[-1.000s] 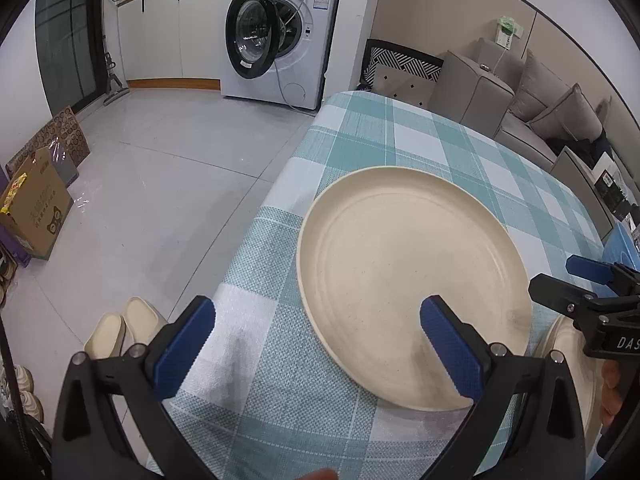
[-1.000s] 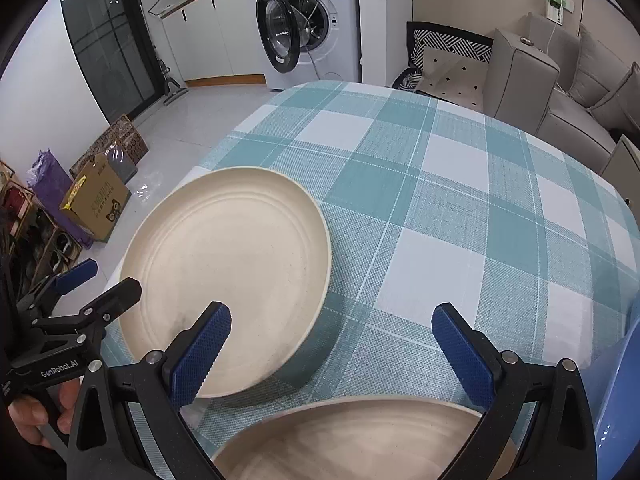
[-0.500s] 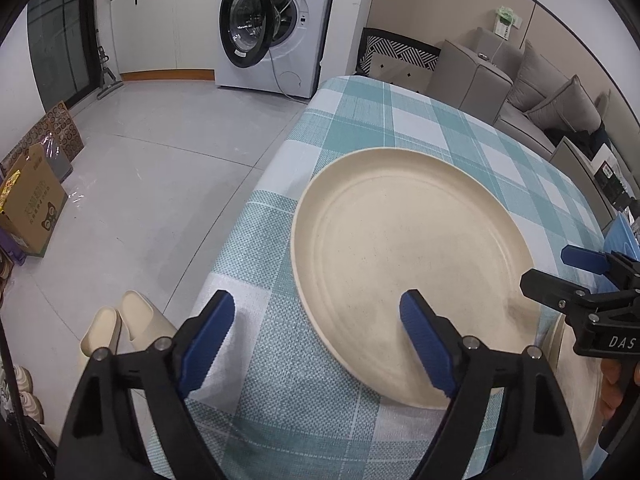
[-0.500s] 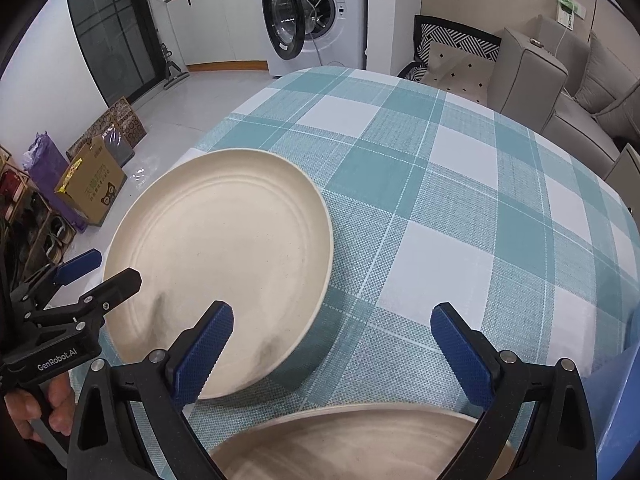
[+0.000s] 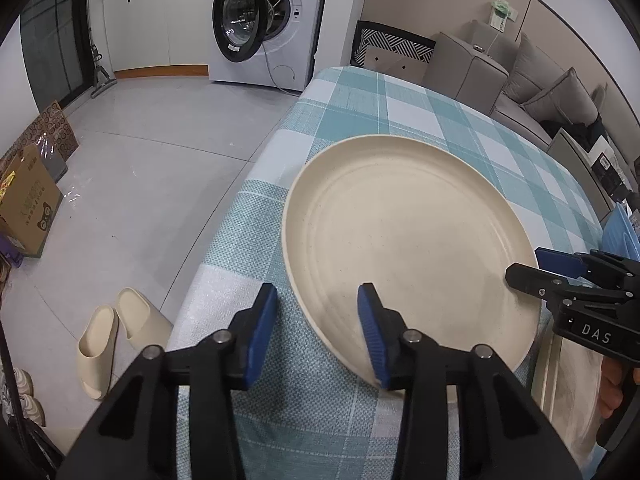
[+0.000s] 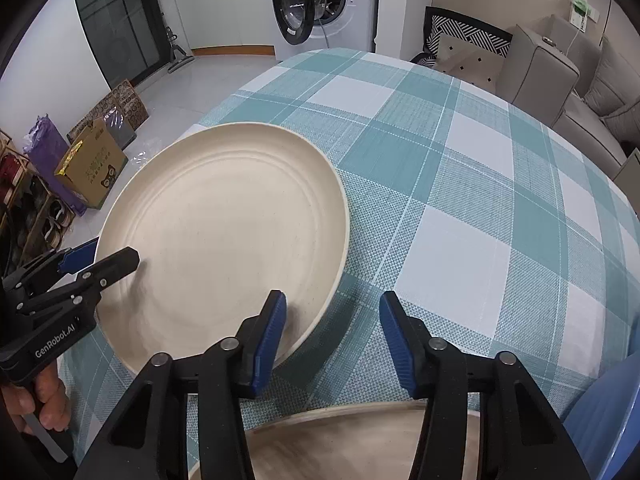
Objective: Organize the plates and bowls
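— On the worktop, near its left edge, lies the plate. Why both grippers?
— Each straddles the rim: left gripper, right gripper. Both jaws have just been closing, the rim between them, pads not yet pressing, so neither grips.
— Room to move?
— Open cloth beyond; a second plate sits close below.
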A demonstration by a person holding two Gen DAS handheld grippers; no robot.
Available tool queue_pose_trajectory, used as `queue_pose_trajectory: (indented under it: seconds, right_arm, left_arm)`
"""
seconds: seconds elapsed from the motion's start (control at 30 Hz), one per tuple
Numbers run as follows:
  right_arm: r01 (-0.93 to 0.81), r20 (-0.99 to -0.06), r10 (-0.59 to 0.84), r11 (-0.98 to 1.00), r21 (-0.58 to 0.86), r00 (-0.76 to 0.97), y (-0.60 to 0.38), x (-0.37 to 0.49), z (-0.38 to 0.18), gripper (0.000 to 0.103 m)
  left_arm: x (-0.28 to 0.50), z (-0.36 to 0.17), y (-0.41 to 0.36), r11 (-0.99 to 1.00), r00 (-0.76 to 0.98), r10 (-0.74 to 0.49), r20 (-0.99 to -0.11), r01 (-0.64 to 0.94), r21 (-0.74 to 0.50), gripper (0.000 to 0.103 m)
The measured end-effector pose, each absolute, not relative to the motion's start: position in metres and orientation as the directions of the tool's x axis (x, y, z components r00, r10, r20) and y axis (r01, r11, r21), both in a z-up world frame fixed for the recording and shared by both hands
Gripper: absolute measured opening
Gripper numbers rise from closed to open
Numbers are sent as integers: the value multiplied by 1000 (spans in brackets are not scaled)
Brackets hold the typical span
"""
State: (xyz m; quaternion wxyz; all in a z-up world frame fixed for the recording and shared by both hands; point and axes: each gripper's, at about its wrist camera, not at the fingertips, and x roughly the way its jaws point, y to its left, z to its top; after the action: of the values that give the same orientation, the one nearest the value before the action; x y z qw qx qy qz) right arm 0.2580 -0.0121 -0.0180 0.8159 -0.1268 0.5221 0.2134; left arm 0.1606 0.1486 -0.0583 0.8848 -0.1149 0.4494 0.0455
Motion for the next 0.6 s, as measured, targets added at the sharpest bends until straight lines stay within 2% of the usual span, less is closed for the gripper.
queue_pose_trajectory:
  seconds: [0.13,0.3,0.4,0.6]
  right_arm:
    - [-490,-906,225,871,23,358,-10,254,-17,35]
    - [-497,-902,221,868,8,371,-7,250,-14,23]
    - [-502,-899,213,865,-9,383,-6,248,-13,20]
    - [-505,-895,197,863,-35,400,-4,245,-12,20]
  left_arm:
    - [160,-58,145,974,590,-34,-807,-160,-159,28]
    - [159,-58,141,978,591,-20,-806,-155,-137,26]
    - [158,-58,141,978,593,-24,-805,-153,-142,24]
    - [158,-58,140,979,594,-14,-804,-155,-132,24]
